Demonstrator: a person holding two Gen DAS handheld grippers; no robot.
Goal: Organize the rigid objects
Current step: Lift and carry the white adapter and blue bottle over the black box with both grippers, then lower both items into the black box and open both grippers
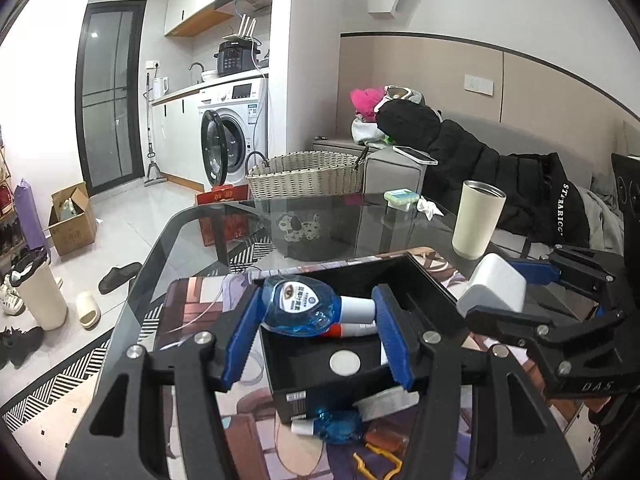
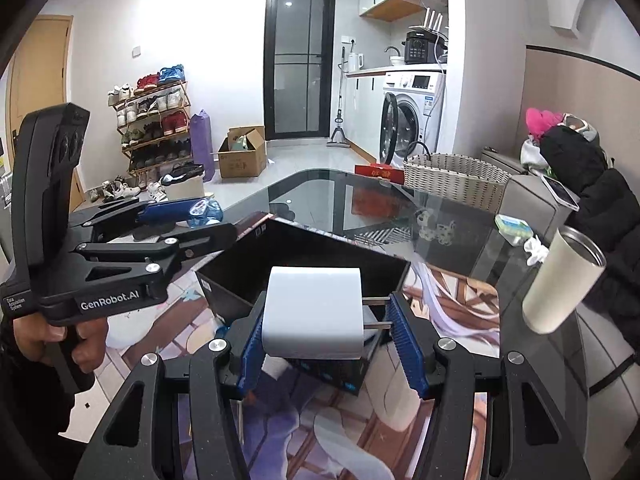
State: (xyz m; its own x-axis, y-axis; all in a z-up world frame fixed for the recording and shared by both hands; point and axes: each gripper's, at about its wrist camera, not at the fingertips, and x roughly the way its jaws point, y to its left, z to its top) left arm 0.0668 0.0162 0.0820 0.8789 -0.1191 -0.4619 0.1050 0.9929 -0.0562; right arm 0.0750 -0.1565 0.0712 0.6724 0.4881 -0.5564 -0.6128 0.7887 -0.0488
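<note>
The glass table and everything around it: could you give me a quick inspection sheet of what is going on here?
Surface: glass table with a printed mat.
Job's things: blue bottle, white charger, open black box holding a coin.
Clutter: cream tumbler, tissue, small green box.
Grippers: left gripper shut on blue bottle; right gripper shut on white charger.
Cables: nothing seen on the table.
Surroundings: wicker basket, washing machine, shoe rack.

A cream steel tumbler (image 1: 478, 220) stands on the glass table (image 1: 320, 216) at two o'clock; a wicker basket (image 1: 306, 174) at twelve, a washing machine (image 1: 234, 132) behind.
</note>
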